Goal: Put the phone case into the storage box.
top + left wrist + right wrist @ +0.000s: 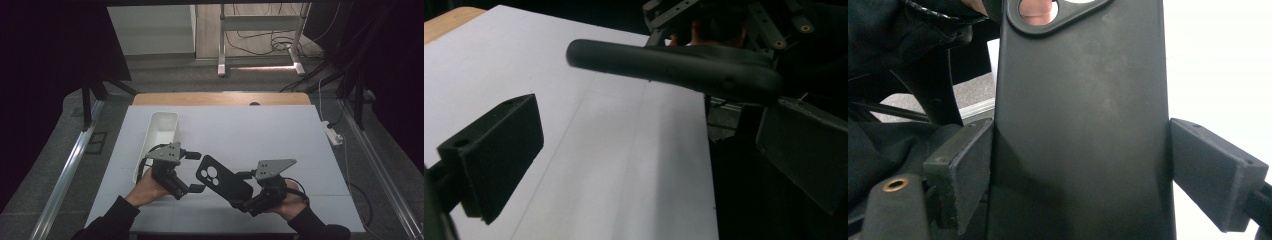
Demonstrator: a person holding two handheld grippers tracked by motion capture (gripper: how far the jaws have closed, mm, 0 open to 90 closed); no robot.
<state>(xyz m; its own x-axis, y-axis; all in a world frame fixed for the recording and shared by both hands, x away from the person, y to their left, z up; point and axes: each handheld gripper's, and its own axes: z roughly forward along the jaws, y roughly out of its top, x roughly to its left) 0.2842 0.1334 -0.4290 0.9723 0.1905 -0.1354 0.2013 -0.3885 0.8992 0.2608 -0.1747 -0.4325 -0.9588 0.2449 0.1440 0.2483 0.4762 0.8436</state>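
A black phone case [222, 177] with a camera cutout hangs above the white mat [280, 130], held flat and slanted. My right gripper [241, 190] is shut on its lower end, and in the right gripper view both pads [960, 170] press the long edges of the case [1083, 100]. My left gripper [195, 172] stands open just left of the case's camera end, apart from it. In the left gripper view the case [674, 62] shows edge-on above the wide-apart jaws of the left gripper [649, 150], with nothing between them.
A white oblong bin [172, 131] stands on the mat's left side, just behind my left hand. The wooden table edge [220, 98] runs along the back. A power strip [334, 134] and cables lie on the floor to the right.
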